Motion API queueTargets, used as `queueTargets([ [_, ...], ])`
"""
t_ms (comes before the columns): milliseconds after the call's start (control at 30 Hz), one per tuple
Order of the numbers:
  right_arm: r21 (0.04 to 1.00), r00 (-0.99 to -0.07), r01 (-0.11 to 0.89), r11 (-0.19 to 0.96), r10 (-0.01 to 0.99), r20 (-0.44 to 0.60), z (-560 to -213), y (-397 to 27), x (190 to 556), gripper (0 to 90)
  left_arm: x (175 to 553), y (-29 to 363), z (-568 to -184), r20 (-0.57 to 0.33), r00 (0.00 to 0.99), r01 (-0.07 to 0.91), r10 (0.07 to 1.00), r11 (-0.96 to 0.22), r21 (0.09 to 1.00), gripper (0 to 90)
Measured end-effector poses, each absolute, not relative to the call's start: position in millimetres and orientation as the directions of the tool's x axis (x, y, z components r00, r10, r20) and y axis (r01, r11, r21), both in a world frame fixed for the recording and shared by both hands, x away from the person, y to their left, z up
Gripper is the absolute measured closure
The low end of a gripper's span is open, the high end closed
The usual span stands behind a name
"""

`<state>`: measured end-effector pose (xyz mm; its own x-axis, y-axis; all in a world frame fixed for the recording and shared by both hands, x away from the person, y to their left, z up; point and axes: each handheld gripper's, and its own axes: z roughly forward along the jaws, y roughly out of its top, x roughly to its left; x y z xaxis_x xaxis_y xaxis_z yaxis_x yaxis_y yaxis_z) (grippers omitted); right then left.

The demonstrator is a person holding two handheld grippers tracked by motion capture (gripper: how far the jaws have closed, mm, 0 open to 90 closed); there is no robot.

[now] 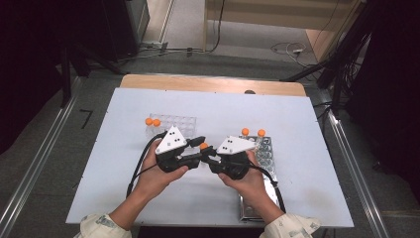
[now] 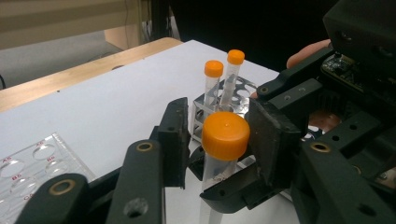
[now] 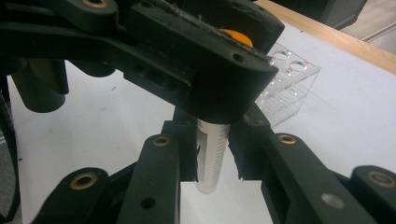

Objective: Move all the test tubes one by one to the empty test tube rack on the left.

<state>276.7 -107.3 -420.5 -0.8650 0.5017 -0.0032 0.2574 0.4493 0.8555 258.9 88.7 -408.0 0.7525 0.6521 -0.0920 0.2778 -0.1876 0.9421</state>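
Clear plastic tube (image 3: 212, 158) with smooth orange cap (image 2: 225, 135); shiny metal rack (image 1: 265, 153); matt white tabletop (image 1: 208, 109).

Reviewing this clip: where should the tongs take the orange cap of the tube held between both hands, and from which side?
Grip the orange cap on its round side wall, coming in level from the left; the right tongs already flank the tube's body below, leaving the cap free.

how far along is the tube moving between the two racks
Two orange-capped tubes stand in the clear rack and two in the metal rack. In hand: a fifth tube, between the left gripper and right gripper. Direction of transfer unclear; it still needs racking.
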Motion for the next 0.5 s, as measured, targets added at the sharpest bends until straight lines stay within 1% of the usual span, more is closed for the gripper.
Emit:
queueTargets([
  [167, 0.856, -0.865, 0.258, 0.448, 0.501, -0.001, -420.4, -107.2, 276.3, 71.1, 258.8, 88.3, -408.5, -0.094, 0.759, 0.277, 0.644, -0.189, 0.942, 70.3],
  [267, 0.855, -0.866, 0.258, 0.449, 0.5, -0.001, -420.5, -107.3, 276.3, 70.6, 258.6, 88.4, -408.3, -0.092, 0.761, 0.276, 0.643, -0.191, 0.942, 71.0],
  [367, 0.859, -0.865, 0.261, 0.44, 0.502, 0.006, -420.0, -107.5, 275.6, 62.7, 258.6, 88.5, -408.0, -0.091, 0.762, 0.275, 0.641, -0.193, 0.942, 71.3],
  [500, 0.865, -0.867, 0.265, 0.426, 0.498, 0.02, -418.1, -108.7, 274.2, 44.8, 259.0, 90.0, -406.8, -0.095, 0.76, 0.275, 0.643, -0.186, 0.943, 71.3],
])
